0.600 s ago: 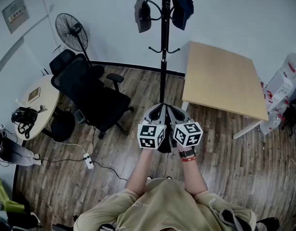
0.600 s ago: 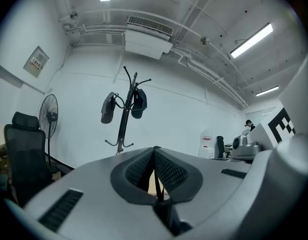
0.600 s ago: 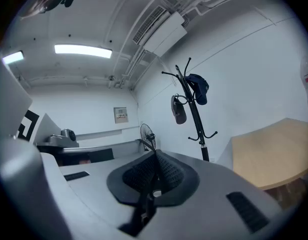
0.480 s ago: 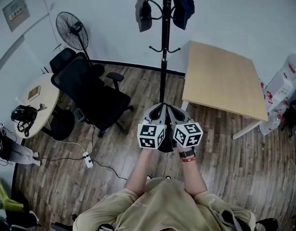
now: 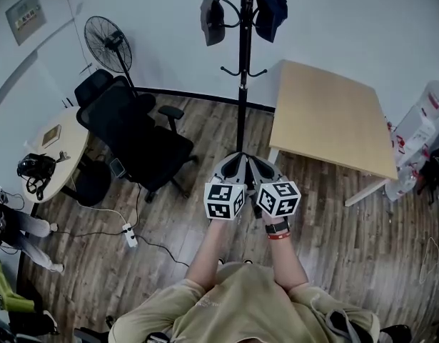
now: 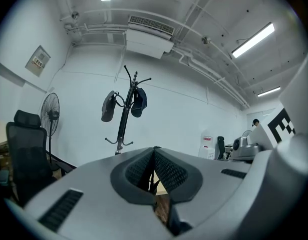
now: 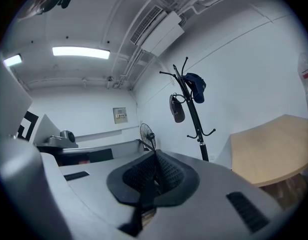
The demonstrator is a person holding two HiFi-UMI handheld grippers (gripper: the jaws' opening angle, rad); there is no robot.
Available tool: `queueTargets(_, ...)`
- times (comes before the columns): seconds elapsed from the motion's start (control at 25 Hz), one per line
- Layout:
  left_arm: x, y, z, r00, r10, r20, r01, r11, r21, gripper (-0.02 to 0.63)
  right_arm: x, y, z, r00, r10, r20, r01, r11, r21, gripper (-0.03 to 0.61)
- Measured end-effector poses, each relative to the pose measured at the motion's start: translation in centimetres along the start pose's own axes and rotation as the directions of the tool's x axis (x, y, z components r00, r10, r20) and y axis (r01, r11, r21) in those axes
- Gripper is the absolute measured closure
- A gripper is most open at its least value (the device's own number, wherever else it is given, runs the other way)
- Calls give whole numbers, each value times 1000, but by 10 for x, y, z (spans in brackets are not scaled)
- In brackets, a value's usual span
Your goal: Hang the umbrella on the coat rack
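A black coat rack [image 5: 242,84] stands against the far wall. A grey folded umbrella [image 5: 210,18] hangs from a left hook and a dark blue item [image 5: 269,7] from a right hook. Both grippers are held side by side at waist height, short of the rack's base. My left gripper [image 5: 235,157] is shut with nothing in it, and so is my right gripper [image 5: 252,158]. The left gripper view shows the rack [image 6: 124,119] and umbrella [image 6: 108,106] beyond the closed jaws. In the right gripper view the rack [image 7: 193,114] and umbrella [image 7: 177,109] appear up right.
A light wooden table [image 5: 333,120] stands right of the rack. A black office chair [image 5: 130,131] and a floor fan [image 5: 108,45] stand to the left, with a round table [image 5: 58,148] beyond. A power strip [image 5: 130,238] and cable lie on the floor. Boxes [image 5: 419,131] sit far right.
Both grippers have stayed shut and almost still. The person at the far left edge has shifted their legs.
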State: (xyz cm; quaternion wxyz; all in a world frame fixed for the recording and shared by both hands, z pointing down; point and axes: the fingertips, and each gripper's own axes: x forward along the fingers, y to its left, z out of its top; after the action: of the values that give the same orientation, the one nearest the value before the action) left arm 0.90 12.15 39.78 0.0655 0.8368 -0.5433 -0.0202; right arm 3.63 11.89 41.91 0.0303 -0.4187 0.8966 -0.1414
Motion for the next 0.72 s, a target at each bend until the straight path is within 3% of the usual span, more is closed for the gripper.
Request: queueTargets(0.72, 27, -30, -21, 1000, 16, -10, -16, 999, -37, 592, -19, -42, -2, 1000, 19, -23, -18, 1000, 21, 563)
